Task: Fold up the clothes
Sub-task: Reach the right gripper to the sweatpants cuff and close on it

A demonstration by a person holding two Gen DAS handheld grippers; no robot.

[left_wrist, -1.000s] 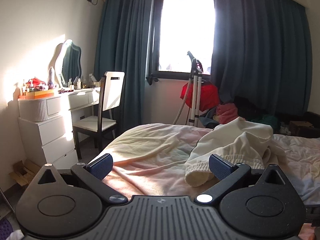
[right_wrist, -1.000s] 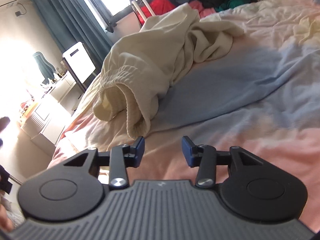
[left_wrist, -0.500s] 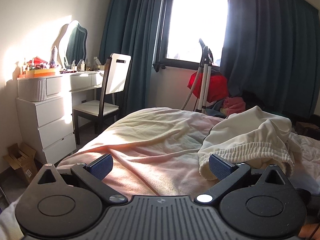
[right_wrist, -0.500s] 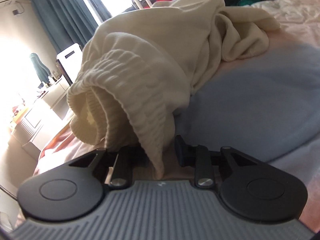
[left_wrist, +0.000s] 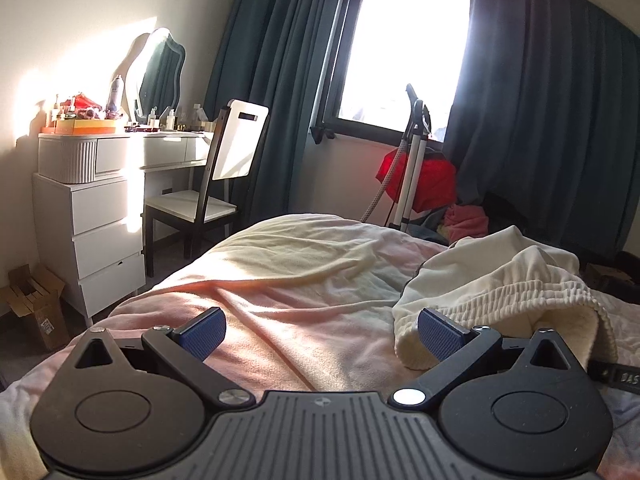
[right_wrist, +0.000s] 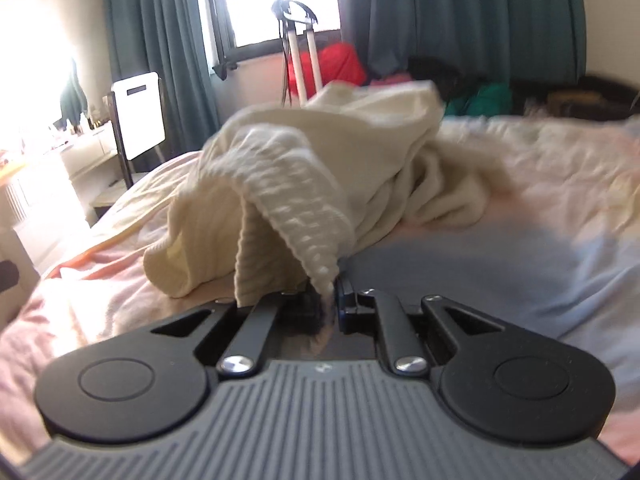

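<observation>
Your right tongs [right_wrist: 326,298] are pinched closed on the ribbed elastic waistband [right_wrist: 296,204] of the cream fleece garment [right_wrist: 360,152], which rises straight ahead of their tips in a crumpled heap on the bed. The waistband drapes down from the heap into the narrow gap between the two blue-padded fingers, and the rest of the cloth spreads ahead and to the right of those tongs. The right wrist view is blurred, so finer detail of the grip cannot be told.

Your left tongs [left_wrist: 320,334] stand wide open with nothing between them, low over the pink and pale yellow fleece blanket [left_wrist: 288,280] that covers the bed. The same cream garment [left_wrist: 500,280] lies just ahead and to the right of them, its gathered waistband edge right behind the right-hand blue pad [left_wrist: 438,334]; whether cloth and pad touch cannot be told.

Farther ahead of the left tongs and to their left stand a white chair with a dark frame [left_wrist: 216,184] and a white dressing table with drawers [left_wrist: 104,208]. Straight ahead are dark teal curtains [left_wrist: 280,80] beside a bright window [left_wrist: 404,44].
</observation>
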